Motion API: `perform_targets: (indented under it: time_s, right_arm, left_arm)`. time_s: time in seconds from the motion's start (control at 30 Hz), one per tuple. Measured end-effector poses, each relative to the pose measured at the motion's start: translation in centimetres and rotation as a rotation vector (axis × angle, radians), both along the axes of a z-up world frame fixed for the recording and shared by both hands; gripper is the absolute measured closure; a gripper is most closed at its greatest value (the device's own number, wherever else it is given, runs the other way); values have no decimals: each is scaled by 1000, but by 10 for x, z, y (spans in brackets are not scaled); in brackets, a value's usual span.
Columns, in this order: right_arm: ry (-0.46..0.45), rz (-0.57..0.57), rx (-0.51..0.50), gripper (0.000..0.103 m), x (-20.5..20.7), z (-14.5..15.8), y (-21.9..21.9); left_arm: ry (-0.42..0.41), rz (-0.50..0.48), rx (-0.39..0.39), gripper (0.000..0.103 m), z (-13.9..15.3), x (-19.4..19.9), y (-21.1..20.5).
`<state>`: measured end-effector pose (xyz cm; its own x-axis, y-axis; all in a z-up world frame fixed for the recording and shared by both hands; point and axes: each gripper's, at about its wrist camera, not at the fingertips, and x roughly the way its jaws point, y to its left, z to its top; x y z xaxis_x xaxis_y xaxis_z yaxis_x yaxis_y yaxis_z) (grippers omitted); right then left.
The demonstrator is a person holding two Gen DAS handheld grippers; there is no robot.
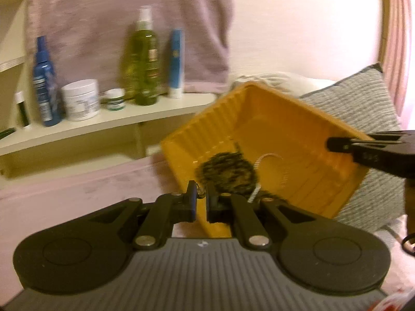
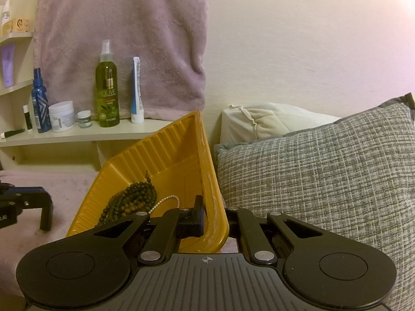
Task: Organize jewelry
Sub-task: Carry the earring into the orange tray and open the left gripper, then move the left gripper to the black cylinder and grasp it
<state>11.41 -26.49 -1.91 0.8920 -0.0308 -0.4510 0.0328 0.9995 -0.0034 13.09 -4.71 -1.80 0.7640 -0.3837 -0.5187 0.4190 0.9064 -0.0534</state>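
Note:
A yellow plastic tray (image 1: 259, 108) is tilted up above the pink bedcover. Dark bead strands (image 1: 228, 171) and a white pearl strand (image 1: 267, 158) lie in its low corner. My right gripper (image 2: 215, 215) is shut on the tray's (image 2: 160, 155) right wall, one finger inside and the other hidden behind the wall. In the left wrist view it (image 1: 334, 145) grips the tray's right rim. My left gripper (image 1: 201, 194) is at the tray's near edge, shut on a small thin metal piece (image 1: 200, 191), too blurred to name. The beads (image 2: 132, 202) and pearls (image 2: 166, 200) also show in the right wrist view.
A cream shelf (image 2: 77, 136) at the left holds a green olive spray bottle (image 2: 106, 90), a blue bottle (image 2: 39, 103), a white jar (image 2: 62, 116) and a tube. A pink towel (image 2: 124, 39) hangs behind it. A grey woven pillow (image 2: 324, 168) lies right of the tray.

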Motion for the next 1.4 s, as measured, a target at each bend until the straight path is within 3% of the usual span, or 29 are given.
perform_targets:
  time_s: [0.53,0.6,0.67,0.87,1.2,1.4]
  right_arm:
    - [-1,0,4,97,-1,0,1]
    - [0,0,5,97,-1,0,2]
    - [0,0,5,97,-1,0,2]
    - [-1,0,6,97,-1,0,2]
    - [-1,-2,6,97,-1,0,2]
    - [1,-2,1,97,0,-1,2]
  left_arm:
    - [15,-179,3,97,-6,-6,-57]
    - [23,-198,-3,96,-7,-8,-58]
    - [18,-191,5,87,-8,-9,-58]
    - [9,-83,-23,86,-7,-7,-27]
    - [64,222,-3,85,-23,6,57]
    - [82,296,-15,77,-34,13,75]
